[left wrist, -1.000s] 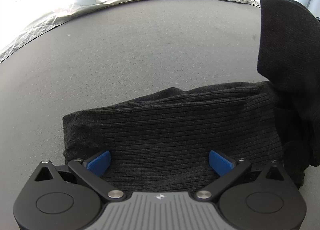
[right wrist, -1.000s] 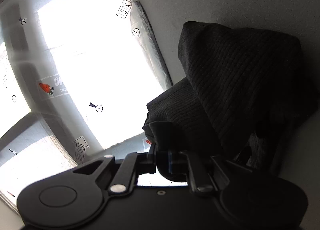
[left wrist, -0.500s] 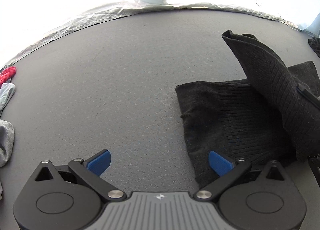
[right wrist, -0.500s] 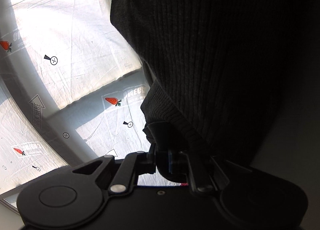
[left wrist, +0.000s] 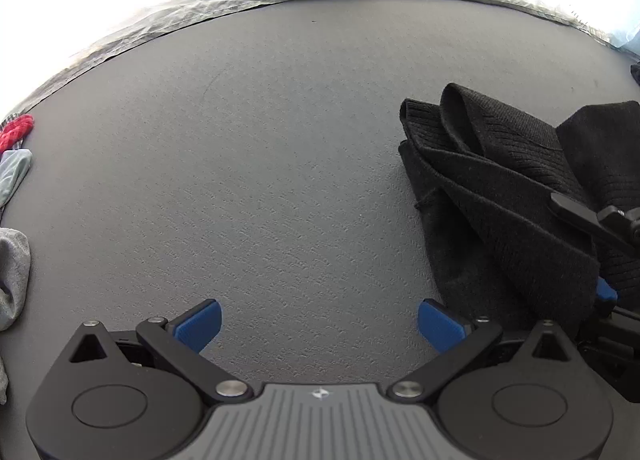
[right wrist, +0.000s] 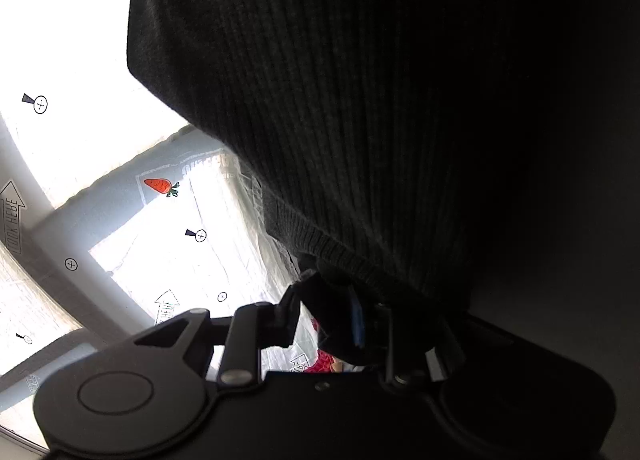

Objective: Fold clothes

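- The black ribbed garment [left wrist: 500,196] lies folded in layers on the grey worktop [left wrist: 260,180], at the right side of the left wrist view, with 1 rolled edge lifted at its far end.
- Its long axis runs from that far end back toward the cameras, slanting toward the right tongs.
- In the right wrist view the same knit [right wrist: 380,100] fills most of the picture, draped from above down to the fingers.
- The right tongs [right wrist: 332,324] have just been opening, and a bunch of the black cloth sits between the fingers; the left finger stands clear of it, so the grip looks released, though the cloth hides the other pad.
- In the left wrist view the right tongs [left wrist: 600,236] lie over the near right part of the garment, so the right hand is by far the nearer one.
- The left tongs [left wrist: 318,324] are spread wide over bare worktop with nothing between the blue pads [left wrist: 198,324]; the garment lies just beside the right-hand pad and ahead to the right.
- A judgement: for any next fold, the left tongs have to travel right to meet the cloth.
- Further out, grey clothing [left wrist: 14,276] and a red item [left wrist: 16,130] sit at the worktop's left edge.
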A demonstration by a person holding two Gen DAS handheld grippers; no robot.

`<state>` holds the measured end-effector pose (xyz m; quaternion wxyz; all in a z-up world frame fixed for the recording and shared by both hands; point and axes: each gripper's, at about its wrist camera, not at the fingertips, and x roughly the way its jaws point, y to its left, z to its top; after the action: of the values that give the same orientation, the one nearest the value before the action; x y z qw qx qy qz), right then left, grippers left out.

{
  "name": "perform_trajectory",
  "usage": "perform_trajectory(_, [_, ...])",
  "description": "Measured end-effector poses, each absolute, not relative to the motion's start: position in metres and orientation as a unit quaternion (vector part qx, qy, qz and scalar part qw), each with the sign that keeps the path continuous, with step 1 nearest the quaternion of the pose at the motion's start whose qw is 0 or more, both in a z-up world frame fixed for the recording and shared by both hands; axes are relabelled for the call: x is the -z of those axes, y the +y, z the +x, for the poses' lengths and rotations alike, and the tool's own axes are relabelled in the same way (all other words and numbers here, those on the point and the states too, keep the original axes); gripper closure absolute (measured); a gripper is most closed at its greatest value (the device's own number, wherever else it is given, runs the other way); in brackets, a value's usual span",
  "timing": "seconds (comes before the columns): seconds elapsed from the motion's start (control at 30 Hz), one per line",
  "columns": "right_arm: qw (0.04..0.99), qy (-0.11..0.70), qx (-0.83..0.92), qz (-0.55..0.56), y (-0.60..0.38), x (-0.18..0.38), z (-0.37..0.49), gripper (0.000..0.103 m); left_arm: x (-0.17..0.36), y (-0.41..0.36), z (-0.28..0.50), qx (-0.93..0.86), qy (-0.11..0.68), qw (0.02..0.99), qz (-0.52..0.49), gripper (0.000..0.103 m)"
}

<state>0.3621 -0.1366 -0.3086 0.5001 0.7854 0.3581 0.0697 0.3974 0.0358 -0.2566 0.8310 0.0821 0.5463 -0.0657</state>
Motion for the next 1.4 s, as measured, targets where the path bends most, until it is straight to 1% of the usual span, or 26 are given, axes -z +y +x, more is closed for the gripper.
perform_trajectory(0.03, [0.495,0.355,-0.079,0.789,-0.135,0.307,0.365,0.063,0.257,0.035,0.397,0.066,0.547,0.830,0.083,0.000])
perform_trajectory(0.1, [0.494,0.361,-0.094,0.785,-0.132,0.302,0.371,0.060,0.258,0.034,0.395,0.065,0.548,0.829,0.086,0.000])
perform_trajectory(0.33, [0.532,0.371,-0.107,0.754,-0.134,0.274,0.387,0.060,0.249,0.033,0.390,0.077,0.541,0.834,0.077,0.000])
perform_trajectory(0.43, [0.600,0.367,-0.097,0.704,-0.152,0.243,0.386,0.060,0.239,0.032,0.384,0.094,0.531,0.839,0.074,0.000])
perform_trajectory(0.6, [0.686,0.323,-0.065,0.648,-0.190,0.197,0.378,0.060,0.215,0.035,0.380,0.122,0.508,0.850,0.063,0.000])
perform_trajectory(0.77, [0.788,0.319,0.012,0.527,-0.228,0.148,0.370,0.059,0.195,0.033,0.384,0.138,0.487,0.862,0.002,0.000])
perform_trajectory(0.8, [0.802,0.324,0.026,0.501,-0.231,0.142,0.369,0.057,0.193,0.031,0.387,0.139,0.482,0.865,-0.006,0.000])
perform_trajectory(0.9, [0.843,0.354,0.073,0.398,-0.229,0.142,0.386,0.053,0.194,0.018,0.399,0.137,0.476,0.869,-0.002,0.000])
perform_trajectory(0.97, [0.860,0.387,0.094,0.321,-0.237,0.177,0.373,0.052,0.200,0.010,0.413,0.130,0.482,0.866,0.011,0.000])
perform_trajectory(1.03, [0.865,0.405,0.090,0.281,-0.258,0.196,0.361,0.052,0.207,0.004,0.426,0.128,0.491,0.862,0.017,0.000])
perform_trajectory(1.1, [0.868,0.411,0.071,0.270,-0.268,0.201,0.345,0.053,0.214,0.001,0.441,0.130,0.497,0.858,0.012,0.000])
perform_trajectory(1.17, [0.867,0.416,0.054,0.270,-0.267,0.206,0.350,0.051,0.222,-0.004,0.455,0.132,0.503,0.854,0.003,0.000])
perform_trajectory(1.23, [0.863,0.423,0.047,0.272,-0.268,0.211,0.355,0.045,0.230,-0.009,0.467,0.131,0.509,0.850,-0.006,0.002])
perform_trajectory(1.27, [0.861,0.427,0.046,0.273,-0.268,0.214,0.359,0.044,0.234,-0.012,0.472,0.130,0.514,0.848,-0.012,0.005])
perform_trajectory(1.33, [0.857,0.430,0.039,0.281,-0.267,0.216,0.368,0.043,0.240,-0.016,0.480,0.122,0.529,0.840,-0.018,0.014])
perform_trajectory(1.4, [0.853,0.436,0.034,0.284,-0.268,0.222,0.374,0.044,0.241,-0.017,0.481,0.121,0.527,0.841,-0.032,0.030])
